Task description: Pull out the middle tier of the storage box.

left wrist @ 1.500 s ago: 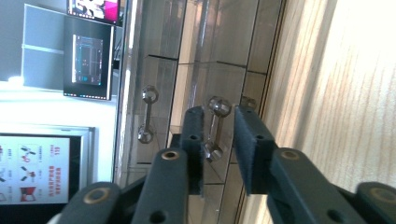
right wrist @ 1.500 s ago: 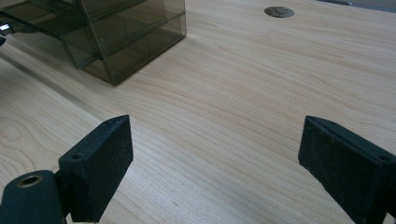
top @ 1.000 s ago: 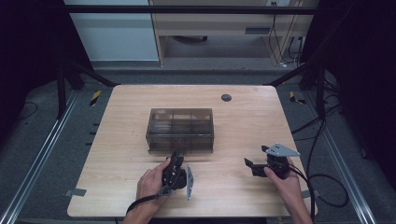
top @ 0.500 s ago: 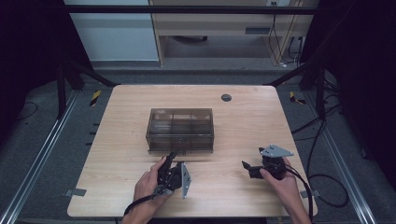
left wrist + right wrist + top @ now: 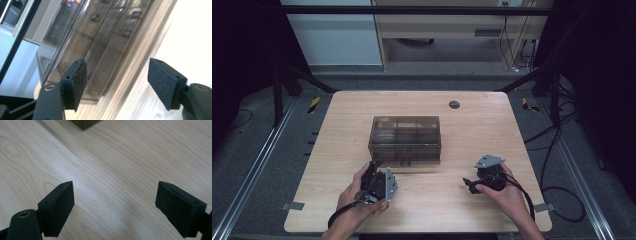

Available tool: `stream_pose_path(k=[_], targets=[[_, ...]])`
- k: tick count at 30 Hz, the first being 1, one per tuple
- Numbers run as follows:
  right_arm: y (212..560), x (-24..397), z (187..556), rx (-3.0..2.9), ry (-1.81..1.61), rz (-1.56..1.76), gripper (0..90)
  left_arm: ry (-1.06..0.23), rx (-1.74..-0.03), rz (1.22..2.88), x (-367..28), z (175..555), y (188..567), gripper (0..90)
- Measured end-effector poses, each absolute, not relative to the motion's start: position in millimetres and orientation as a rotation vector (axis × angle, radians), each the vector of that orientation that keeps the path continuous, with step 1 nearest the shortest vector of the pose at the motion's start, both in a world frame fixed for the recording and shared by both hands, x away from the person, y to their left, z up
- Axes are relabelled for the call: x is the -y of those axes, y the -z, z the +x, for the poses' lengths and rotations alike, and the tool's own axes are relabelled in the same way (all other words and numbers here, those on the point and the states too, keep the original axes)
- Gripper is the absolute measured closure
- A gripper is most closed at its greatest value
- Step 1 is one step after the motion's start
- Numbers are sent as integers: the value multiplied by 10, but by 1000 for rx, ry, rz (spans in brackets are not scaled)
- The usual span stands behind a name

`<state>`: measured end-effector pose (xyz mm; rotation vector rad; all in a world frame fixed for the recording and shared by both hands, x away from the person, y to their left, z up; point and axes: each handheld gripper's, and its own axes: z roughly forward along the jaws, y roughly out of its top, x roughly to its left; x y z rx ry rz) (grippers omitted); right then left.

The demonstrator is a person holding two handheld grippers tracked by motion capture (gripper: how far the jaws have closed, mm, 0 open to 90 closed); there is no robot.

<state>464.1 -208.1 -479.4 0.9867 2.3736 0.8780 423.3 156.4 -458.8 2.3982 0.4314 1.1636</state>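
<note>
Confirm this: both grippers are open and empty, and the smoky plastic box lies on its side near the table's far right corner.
Not quite. The smoky plastic box stands upright near the middle of the table, as the high view shows. The rest holds: the left gripper and the right gripper are open and empty.

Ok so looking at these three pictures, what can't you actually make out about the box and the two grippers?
- Smoky plastic box: its contents, high view, dark tinted walls and small size.
- Same box, left gripper view: blurred, cut off by the top edge; latches unclear.
- Box corner, right gripper view: cut off by the top edge.
- Left gripper, right gripper, high view: jaw opening too small, partly hidden by hands.
</note>
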Motion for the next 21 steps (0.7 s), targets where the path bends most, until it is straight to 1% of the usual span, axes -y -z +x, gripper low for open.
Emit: stream_pose_path(k=[8, 11, 12, 13, 15, 21], targets=[[4613, 1917, 4743, -2502, -828, 899, 164, -1134, -460, 2387, -1767, 4292, 4540, 273], [4566, 1874, 4767, -2524, -808, 876, 179, -1100, -474, 2380, -1849, 4303, 4482, 260], [4518, 1826, 4785, -2547, -796, 838, 196, -1055, -496, 2362, -1915, 4316, 4436, 256], [4518, 1826, 4785, -2547, -796, 838, 196, -1055, -496, 2362, -1915, 4316, 4436, 256], [4469, 1775, 4808, -2573, -787, 799, 227, -1024, -522, 2353, -1985, 4332, 4387, 256], [4361, 1667, 4868, -2625, -758, 695, 323, -885, -568, 2342, -2220, 4432, 4269, 271]])
